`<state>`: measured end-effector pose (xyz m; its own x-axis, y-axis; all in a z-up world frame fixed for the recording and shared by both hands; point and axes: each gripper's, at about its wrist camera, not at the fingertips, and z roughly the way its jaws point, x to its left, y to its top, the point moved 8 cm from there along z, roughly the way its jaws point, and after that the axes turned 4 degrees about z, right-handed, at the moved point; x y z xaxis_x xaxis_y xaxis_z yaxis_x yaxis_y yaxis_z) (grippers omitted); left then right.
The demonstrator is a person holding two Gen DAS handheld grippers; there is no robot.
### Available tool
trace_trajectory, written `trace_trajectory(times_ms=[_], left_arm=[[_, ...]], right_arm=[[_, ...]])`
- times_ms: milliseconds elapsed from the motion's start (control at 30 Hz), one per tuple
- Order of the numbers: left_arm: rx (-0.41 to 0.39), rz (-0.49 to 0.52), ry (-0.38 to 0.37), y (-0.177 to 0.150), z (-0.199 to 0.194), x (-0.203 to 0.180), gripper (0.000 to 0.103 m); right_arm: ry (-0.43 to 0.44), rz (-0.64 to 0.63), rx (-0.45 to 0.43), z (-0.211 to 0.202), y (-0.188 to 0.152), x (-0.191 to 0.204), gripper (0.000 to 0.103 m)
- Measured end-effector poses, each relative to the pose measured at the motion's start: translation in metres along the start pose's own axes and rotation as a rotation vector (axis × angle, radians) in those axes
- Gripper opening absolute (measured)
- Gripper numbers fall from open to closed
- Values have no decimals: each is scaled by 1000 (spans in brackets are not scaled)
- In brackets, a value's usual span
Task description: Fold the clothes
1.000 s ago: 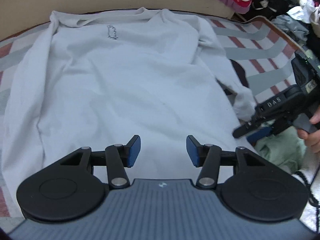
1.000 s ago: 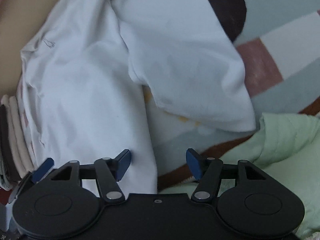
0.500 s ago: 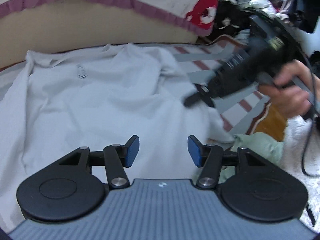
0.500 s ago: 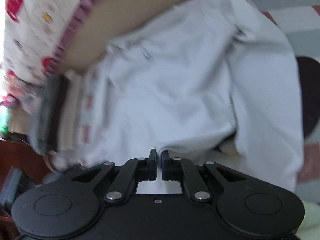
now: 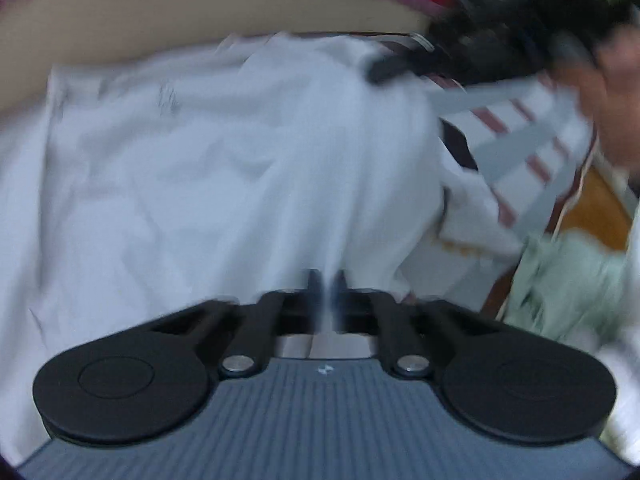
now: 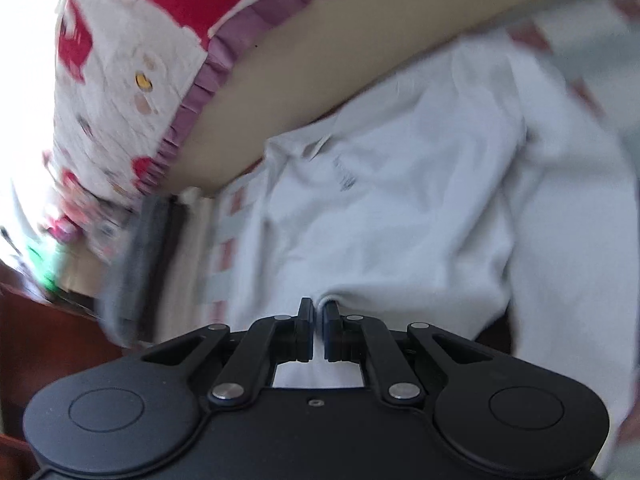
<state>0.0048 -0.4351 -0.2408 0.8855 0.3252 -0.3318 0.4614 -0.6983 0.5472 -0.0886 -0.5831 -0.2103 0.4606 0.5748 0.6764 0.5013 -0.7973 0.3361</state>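
A white sweatshirt (image 5: 224,168) lies spread on a striped rug (image 5: 520,136), with a small dark chest print. My left gripper (image 5: 325,280) is shut at its near hem, and pale cloth shows in the thin gap between the pads. In the right wrist view the sweatshirt (image 6: 400,220) hangs from my right gripper (image 6: 318,308), which pinches a fold of its edge. Those jaws are opening slightly, and the fold still sits between them. The left wrist view also shows the right gripper (image 5: 460,52) as a dark blur at the upper right, held by a hand (image 5: 612,92).
A bed side (image 5: 160,16) with a red-and-white printed cover (image 6: 132,60) runs along the far edge of the rug. A pale green garment (image 5: 568,280) lies at the right. A blurred stack of folded clothes (image 6: 140,260) stands at the left in the right wrist view.
Both grippers were open a second ago and are now closed on the sweatshirt. The right one closed first and lifted its edge. The left one closed just now.
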Motion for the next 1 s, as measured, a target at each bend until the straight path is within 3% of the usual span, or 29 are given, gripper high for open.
trace_trajectory(times_ms=[67,100,167,300,433,600,667,767,833,867,933,967,1000], left_arm=[[6,-198,-61,10,0,29,4],[-4,-248,-59,13,0,43,4],[-29,-246,25,16,-1,59,4],[-33,-236,169,13,-2,77,4],[-27,-336,86,8,-5,85,4],[-51,-372,114,9,-12,88,4],[-72,-341,127,12,-18,85,4],[-109,-228,155,21,-28,70,7],[-108,-180,112,23,-31,57,12],[-107,-157,89,24,-32,50,19],[-92,-109,53,22,-33,36,36],[-81,-87,50,21,-32,30,54],[-65,-57,63,19,-30,25,63]], right_arm=[[-83,-124,3,6,1,3,11],[-107,-169,7,9,0,5,11],[-137,-227,-2,10,-4,11,14],[-263,-383,-18,7,-18,17,39],[-276,-674,59,12,-57,33,51],[-353,-944,117,41,-94,34,51],[-397,-1034,156,57,-102,27,51],[-443,-1058,152,69,-98,18,49],[-436,-1029,142,72,-91,16,37],[-389,-959,136,68,-84,19,20],[-304,-807,108,57,-67,25,15],[-276,-736,78,52,-58,28,15],[-261,-692,45,46,-50,29,15]])
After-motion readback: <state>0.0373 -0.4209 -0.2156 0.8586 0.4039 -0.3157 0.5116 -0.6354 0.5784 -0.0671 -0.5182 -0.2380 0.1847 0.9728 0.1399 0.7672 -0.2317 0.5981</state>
